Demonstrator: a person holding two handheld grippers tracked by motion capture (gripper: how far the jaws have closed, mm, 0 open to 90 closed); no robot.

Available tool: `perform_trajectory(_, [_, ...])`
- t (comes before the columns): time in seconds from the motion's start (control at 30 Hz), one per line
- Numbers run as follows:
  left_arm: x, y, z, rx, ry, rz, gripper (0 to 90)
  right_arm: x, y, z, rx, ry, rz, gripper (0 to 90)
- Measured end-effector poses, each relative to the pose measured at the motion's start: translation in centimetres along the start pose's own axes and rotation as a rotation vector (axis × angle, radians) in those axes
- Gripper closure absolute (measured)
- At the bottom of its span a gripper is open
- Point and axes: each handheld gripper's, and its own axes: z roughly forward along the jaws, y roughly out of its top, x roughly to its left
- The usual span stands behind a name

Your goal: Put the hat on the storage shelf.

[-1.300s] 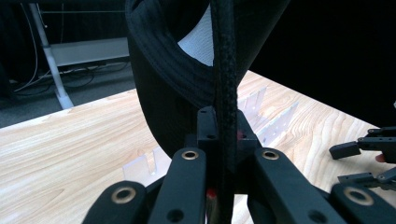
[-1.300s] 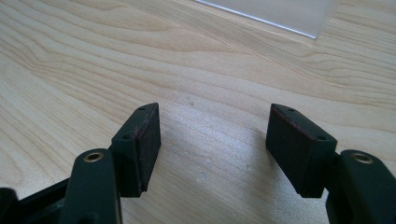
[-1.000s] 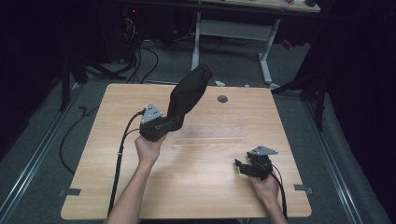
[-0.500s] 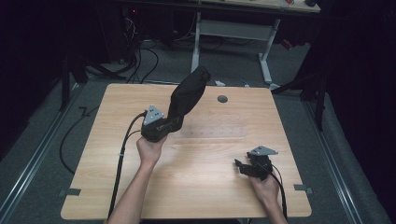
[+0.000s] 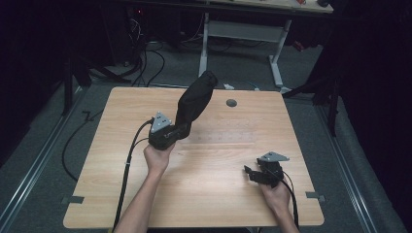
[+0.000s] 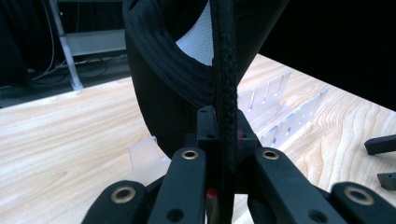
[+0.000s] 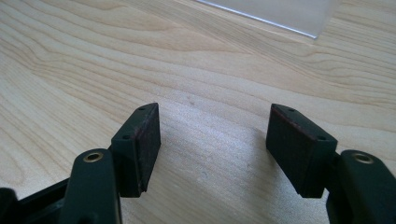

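My left gripper (image 5: 183,127) is raised over the middle of the wooden table (image 5: 121,194) and is shut on the rim of a black soft shoe-like item (image 5: 195,99). The item stands up and away from the jaws, tilted toward the far side. In the left gripper view its black ribbed collar (image 6: 163,79) with white lining fills the top, and its thin edge is pinched at my left gripper (image 6: 219,135). My right gripper (image 5: 251,174) rests low at the front right, open. In the right gripper view, nothing but bare wood lies between the pads of my right gripper (image 7: 215,149).
A clear plastic rack with upright slats (image 6: 285,109) sits on the table just beyond the black item; its edge (image 7: 280,14) also lies ahead of the right jaws. A round grey grommet (image 5: 231,103) marks the far side. Cables trail off the front edge.
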Motion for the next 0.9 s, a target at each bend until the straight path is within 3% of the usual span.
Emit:
perform_trajectory(0.47, [0.4, -0.7, -0.4, 0.018, 0.015, -0.021, 86.2, 0.0, 0.0, 0.0, 0.000, 0.000, 0.001, 35.7])
perform_trajectory(0.9, [0.4, -1.8, -0.9, 0.075, 0.051, 0.016, 86.0, 0.0, 0.0, 0.0, 0.000, -0.001, 0.001, 35.7])
